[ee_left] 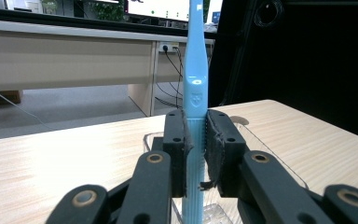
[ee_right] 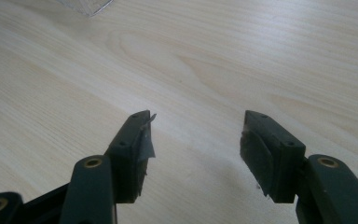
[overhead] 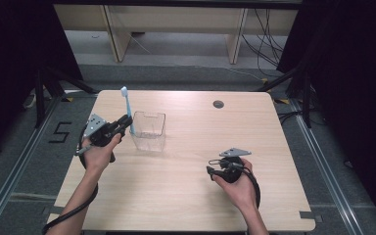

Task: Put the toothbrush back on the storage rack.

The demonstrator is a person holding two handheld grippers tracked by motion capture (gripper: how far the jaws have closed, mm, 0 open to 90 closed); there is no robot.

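1. One grasp is done: left gripper (overhead: 122, 123) is clamped on the brush (overhead: 125, 105), pads tight on the lower handle, brush upright with the head on top.
2. Brush sits just beside the box (overhead: 149, 130), at its left wall. The left gripper view (ee_left: 195, 140) shows the handle end low against the clear rim; can't tell whether the tip is already inside the box or just outside it.
3. Judged left to do: get the handle fully over or into the box, then let go. Looks like roughly halfway.
4. Right gripper (overhead: 209, 166) is idle, well apart from the box on its right side, resting low on the table (overhead: 186, 196). Right gripper view (ee_right: 196, 135) shows the jaws spread wide with nothing between them, bare wood beyond.
5. Around the box: a cable hole (overhead: 218, 104) farther back and to the right, and no loose items near it.
6. Obstacles: only the box's own left wall, which the handle could catch on. It's light clear plastic, so I'd guess a bump would shift it.
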